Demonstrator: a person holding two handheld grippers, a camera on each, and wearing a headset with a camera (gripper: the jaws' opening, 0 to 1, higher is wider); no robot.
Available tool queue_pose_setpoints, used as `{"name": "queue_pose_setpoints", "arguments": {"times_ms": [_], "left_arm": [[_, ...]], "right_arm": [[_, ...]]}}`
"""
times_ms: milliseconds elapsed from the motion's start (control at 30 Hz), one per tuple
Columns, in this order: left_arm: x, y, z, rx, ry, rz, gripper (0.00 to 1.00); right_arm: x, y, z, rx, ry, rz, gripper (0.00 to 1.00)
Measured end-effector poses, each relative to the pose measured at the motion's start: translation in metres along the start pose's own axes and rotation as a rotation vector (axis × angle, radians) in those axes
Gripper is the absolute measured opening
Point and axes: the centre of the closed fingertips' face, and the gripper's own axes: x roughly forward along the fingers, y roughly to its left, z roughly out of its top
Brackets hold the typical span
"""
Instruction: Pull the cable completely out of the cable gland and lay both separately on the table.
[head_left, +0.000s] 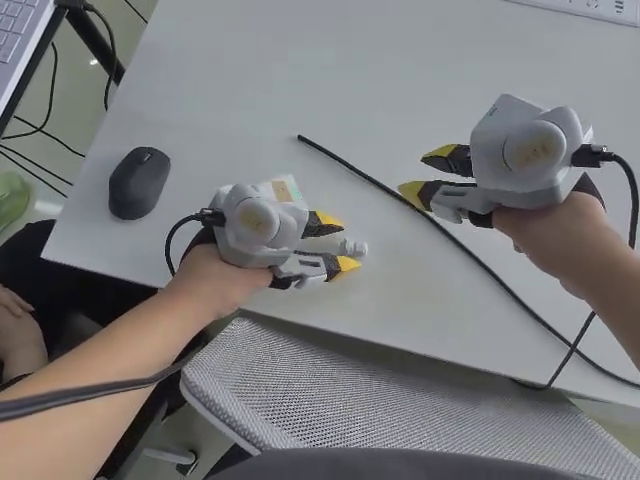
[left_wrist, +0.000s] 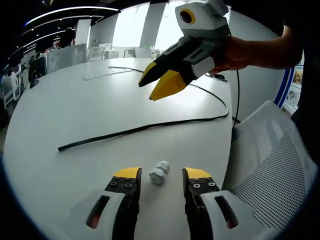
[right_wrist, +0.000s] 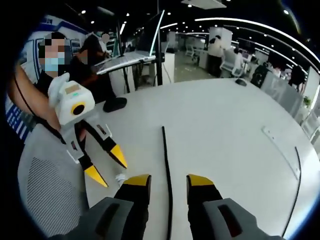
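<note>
Already apart on the white round table (head_left: 250, 90): a thin black cable (head_left: 350, 165) stretched from far left toward the near right edge, and a small white plastic cable gland (head_left: 352, 248) close to the near edge, clear of the cable.

Expect a light, limp cable, easy to pinch anywhere along its run but prone to drag and curl. Expect a light, hard, smooth gland, likely to roll or squirt out of a skewed pinch; better taken squarely across its wider body.

Left gripper (head_left: 342, 243) low at the tabletop, pointing right, jaws apart and grasping nothing, with the gland lying loose between the yellow tips. Right gripper (head_left: 420, 172) raised over the cable's middle stretch, pointing left, jaws spread and empty.
</note>
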Motion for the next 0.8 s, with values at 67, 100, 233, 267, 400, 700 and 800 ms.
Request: {"name": "queue_pose_setpoints", "arguments": {"times_ms": [67,100,233,267,400,700,800], "left_arm": [[-0.004,-0.002,0.004,0.004,-0.001,0.014,0.36],[-0.006,-0.003,0.005,0.003,-0.003,0.018,0.37],[-0.016,-0.009,0.015,-0.012,-0.027,0.035,0.40],[-0.017,-0.010,0.016,-0.018,-0.029,0.037,0.41],[-0.027,-0.016,0.023,-0.049,-0.045,0.056,0.45],[-0.048,-0.022,0.035,-0.063,-0.080,0.095,0.49],[-0.054,-0.023,0.035,-0.070,-0.086,0.102,0.51]], "right_arm": [[-0.009,-0.001,0.000,0.010,-0.013,-0.006,0.26],[-0.016,-0.001,0.000,0.024,-0.022,-0.008,0.27],[-0.039,-0.003,-0.003,0.065,-0.054,-0.020,0.28],[-0.044,-0.004,-0.004,0.076,-0.062,-0.024,0.28],[-0.064,-0.004,-0.006,0.125,-0.101,-0.031,0.31],[-0.098,0.006,-0.017,0.170,-0.173,-0.041,0.39],[-0.109,0.010,-0.023,0.181,-0.189,-0.044,0.43]]}}
